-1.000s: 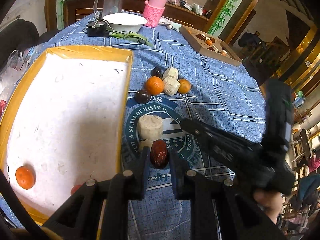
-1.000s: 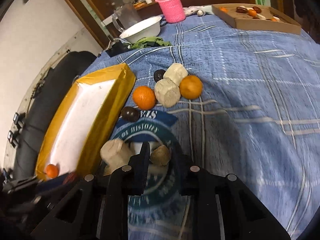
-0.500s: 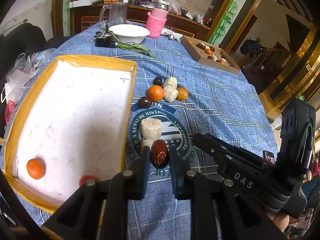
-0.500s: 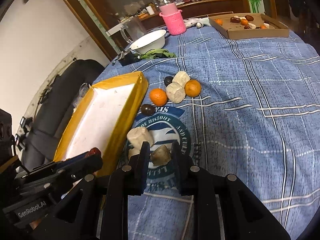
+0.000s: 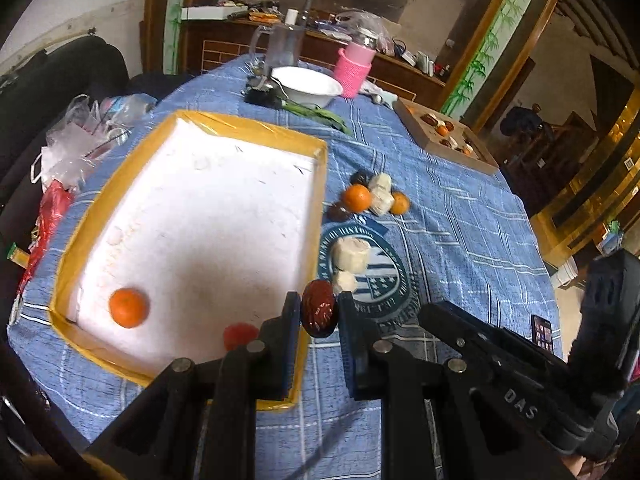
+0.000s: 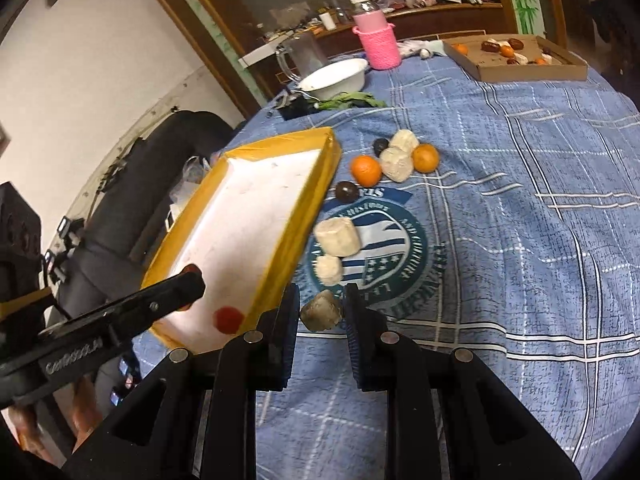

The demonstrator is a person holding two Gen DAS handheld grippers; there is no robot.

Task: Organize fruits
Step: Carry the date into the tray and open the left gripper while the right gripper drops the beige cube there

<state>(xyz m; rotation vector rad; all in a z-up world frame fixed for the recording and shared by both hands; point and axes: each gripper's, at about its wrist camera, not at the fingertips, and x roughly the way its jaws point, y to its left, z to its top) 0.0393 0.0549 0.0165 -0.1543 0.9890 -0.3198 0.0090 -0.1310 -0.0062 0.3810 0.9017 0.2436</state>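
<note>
Left wrist view: left gripper [image 5: 319,314] fingers clamped on a dark red date [image 5: 318,313], held up over the tray [image 5: 188,120] edge, near its front right corner. Tray is white inside w/ yellow rim; it holds an orange [image 5: 128,307] near the front left & a red fruit [image 5: 239,336] just by the left finger. Right gripper [image 6: 322,313] shows at lower right of this view.

Right wrist view: right gripper fingers closed on a brownish lump [image 6: 322,312], off the worktop [image 6: 520,208], just beside the tray's right wall. On the blue cloth past it: 2 pale chunks [image 6: 338,237] touching each other on the round emblem, then a cluster further back w/ 2 oranges [image 6: 365,170], 2 more pale chunks & 2 dark fruits [image 6: 346,191]. Far back: white bowl [image 6: 334,78], pink holder [image 6: 380,46], cardboard box [image 6: 520,70] w/ more fruit.
</note>
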